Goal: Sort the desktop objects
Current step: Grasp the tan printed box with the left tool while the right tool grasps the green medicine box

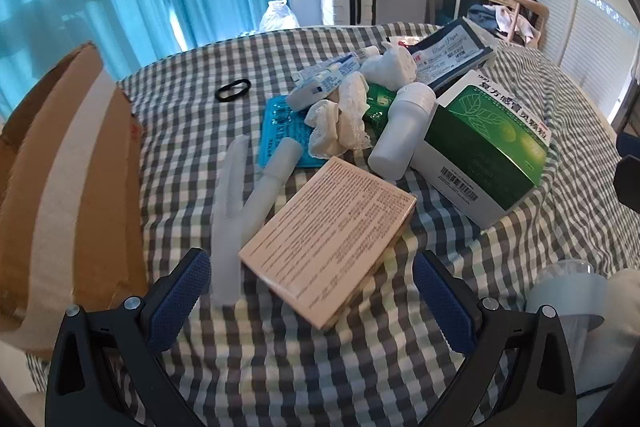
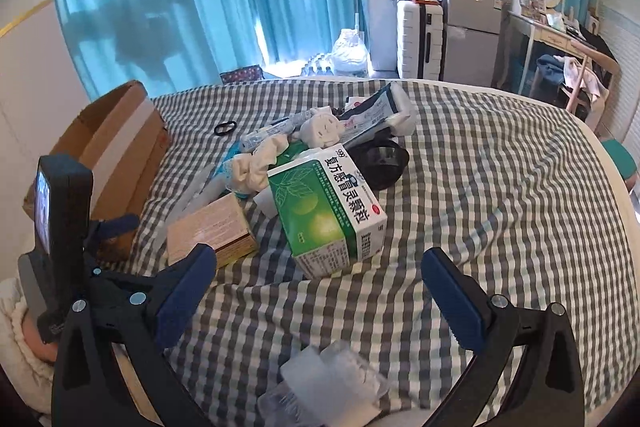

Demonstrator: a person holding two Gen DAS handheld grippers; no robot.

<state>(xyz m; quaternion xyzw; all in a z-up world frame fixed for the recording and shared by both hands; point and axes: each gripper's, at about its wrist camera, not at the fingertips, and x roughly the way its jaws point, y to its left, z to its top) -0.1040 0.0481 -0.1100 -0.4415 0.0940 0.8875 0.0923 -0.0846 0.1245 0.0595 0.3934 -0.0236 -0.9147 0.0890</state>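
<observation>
A pile of items lies on the checked cloth (image 1: 320,367). A beige printed box (image 1: 328,243) lies just ahead of my open, empty left gripper (image 1: 312,303); it also shows in the right wrist view (image 2: 208,231). Beside it lie a white comb (image 1: 230,219), a white tube (image 1: 272,183), a white bottle (image 1: 402,131), a lace cloth (image 1: 340,123) and a green medicine box (image 1: 488,143). My right gripper (image 2: 320,299) is open and empty, just short of the green medicine box (image 2: 328,211).
A cardboard box (image 1: 68,187) stands open at the left, also in the right wrist view (image 2: 116,143). A black hair tie (image 1: 233,90) lies farther back. A clear plastic container (image 2: 328,387) sits below my right gripper. A black round object (image 2: 380,159) lies behind the green box.
</observation>
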